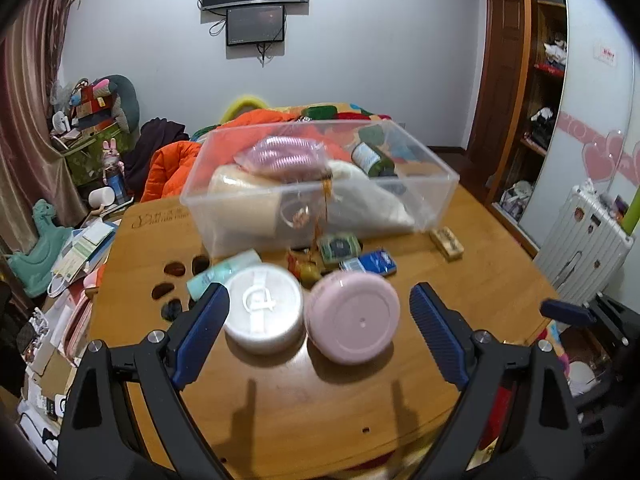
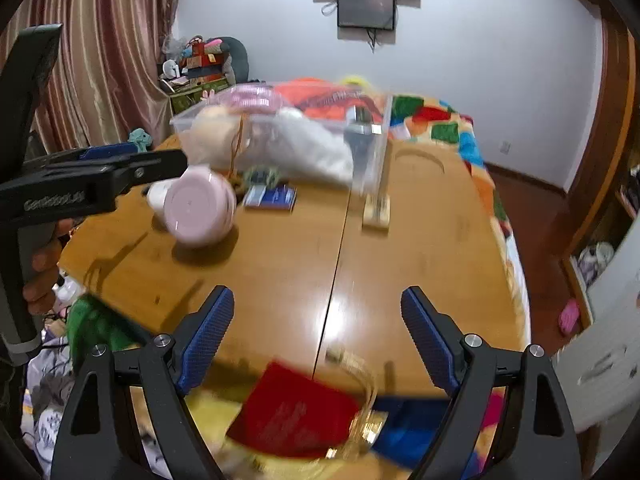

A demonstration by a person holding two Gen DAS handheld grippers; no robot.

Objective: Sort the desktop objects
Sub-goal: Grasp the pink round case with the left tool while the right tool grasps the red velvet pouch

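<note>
A clear plastic bin (image 1: 248,216) stands on the wooden table (image 1: 280,400), filled with a pink coil, a cream bottle, a white bag and a dark jar. In front of it lie a white round jar (image 1: 262,308), a pink round jar (image 1: 354,318), a mint tube (image 1: 222,272), a green packet (image 1: 338,246), a blue packet (image 1: 370,264) and a wooden block (image 1: 447,242). My left gripper (image 1: 320,328) is open, its fingers either side of both jars. My right gripper (image 2: 318,332) is open and empty over bare table near the front edge. The pink jar (image 2: 200,208) and bin (image 2: 280,136) show there too.
The left gripper body (image 2: 80,188) crosses the left side of the right wrist view. A red pouch (image 2: 292,412) lies below the table's front edge. A bed with orange and patchwork bedding (image 1: 320,114) is behind the table. Clutter and boxes (image 1: 72,256) sit at left, a white suitcase (image 1: 580,240) at right.
</note>
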